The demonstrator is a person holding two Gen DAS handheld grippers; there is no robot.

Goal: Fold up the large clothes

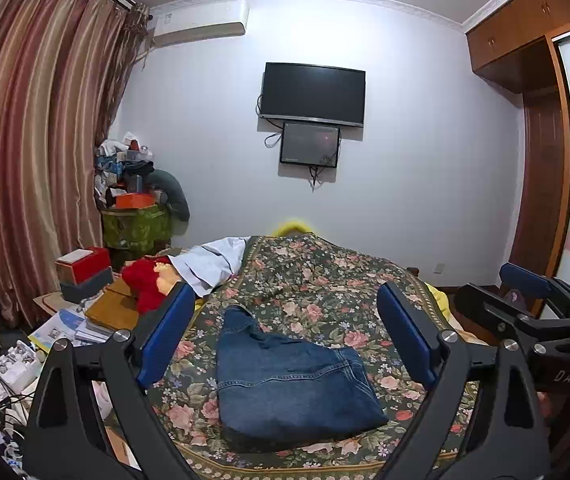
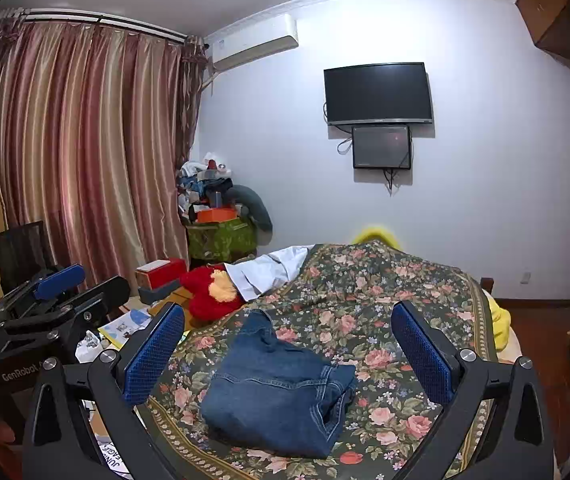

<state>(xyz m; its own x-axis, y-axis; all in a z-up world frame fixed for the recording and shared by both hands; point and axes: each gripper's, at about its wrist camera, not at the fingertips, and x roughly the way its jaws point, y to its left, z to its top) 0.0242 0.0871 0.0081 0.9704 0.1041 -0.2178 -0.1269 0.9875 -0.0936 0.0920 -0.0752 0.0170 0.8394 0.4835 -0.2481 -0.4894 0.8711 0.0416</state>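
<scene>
A pair of blue jeans [image 1: 289, 384] lies folded into a thick bundle on the floral bedspread [image 1: 325, 280], near the bed's front edge; it also shows in the right wrist view [image 2: 277, 396]. My left gripper [image 1: 285, 328] is open and empty, held above and just short of the jeans. My right gripper [image 2: 289, 344] is also open and empty, above the jeans. The right gripper's body shows at the right edge of the left wrist view [image 1: 525, 320]. The left gripper's body shows at the left of the right wrist view [image 2: 53, 304].
A red plush toy [image 2: 213, 292] and a white garment [image 2: 269, 268] lie at the bed's far left. Boxes, papers and cables clutter the floor on the left [image 1: 65, 320]. Striped curtains [image 1: 37, 140], a wall TV [image 1: 313, 94] and a wooden wardrobe [image 1: 541, 160] surround the bed.
</scene>
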